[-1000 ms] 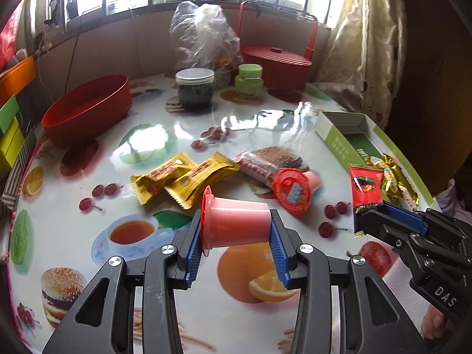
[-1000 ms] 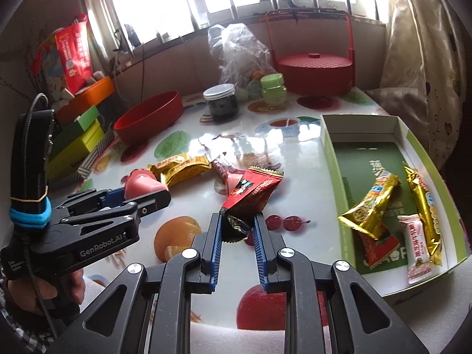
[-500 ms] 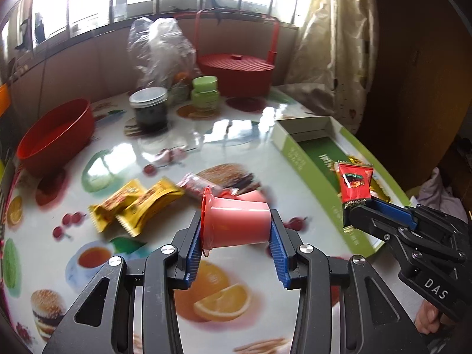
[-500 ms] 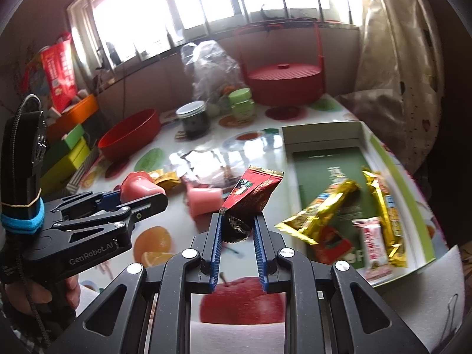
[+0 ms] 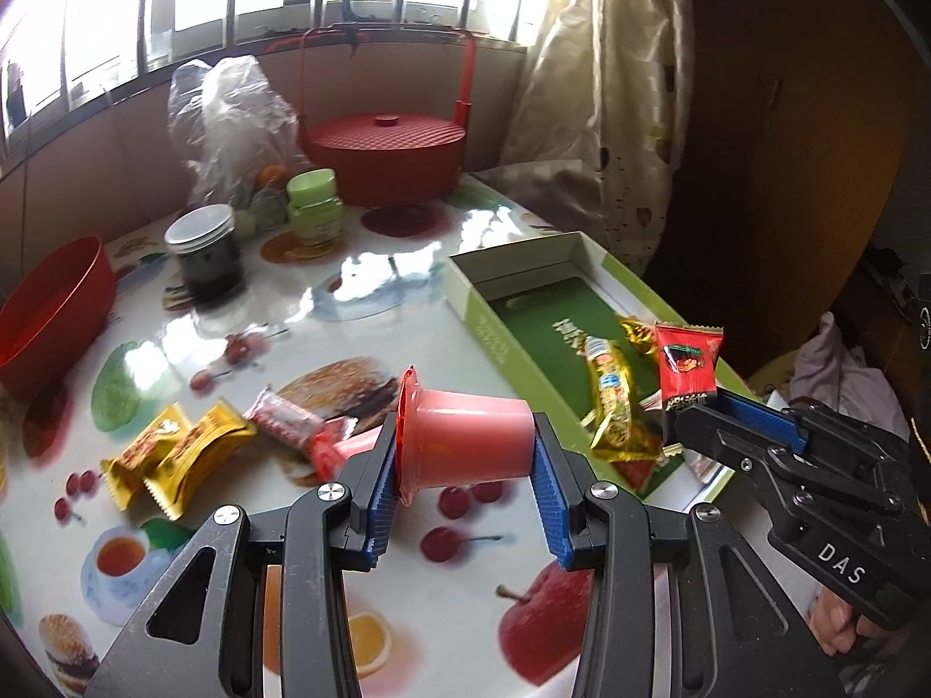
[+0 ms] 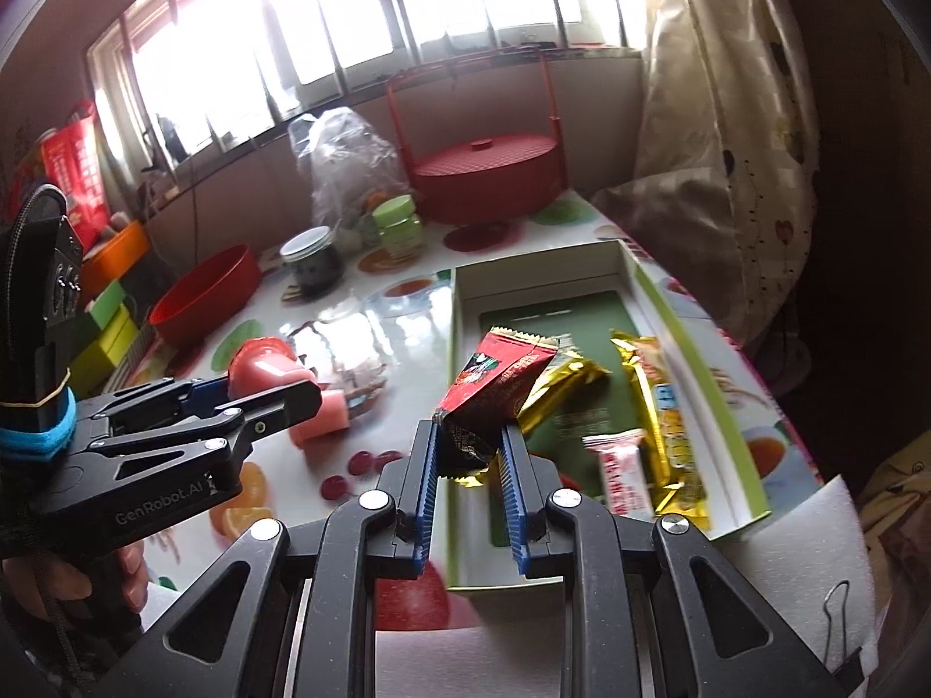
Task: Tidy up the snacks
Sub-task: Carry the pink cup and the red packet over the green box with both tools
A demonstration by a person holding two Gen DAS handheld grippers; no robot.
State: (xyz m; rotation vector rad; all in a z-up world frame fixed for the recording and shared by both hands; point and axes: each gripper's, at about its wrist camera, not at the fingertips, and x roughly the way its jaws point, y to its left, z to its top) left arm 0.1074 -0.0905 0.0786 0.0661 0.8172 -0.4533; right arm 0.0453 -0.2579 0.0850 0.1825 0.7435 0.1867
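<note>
Jelly cup (image 5: 468, 442) sideways between fingers (image 5: 550, 500)

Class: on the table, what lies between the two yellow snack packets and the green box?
In the left wrist view, a pink-and-red wrapped snack lies between the yellow packets and the green box.

A pink jelly cup (image 5: 465, 442) lies sideways, held above the table. A red snack packet (image 6: 494, 384) tilts upright over the green-lined box (image 6: 698, 360) at right.
</note>
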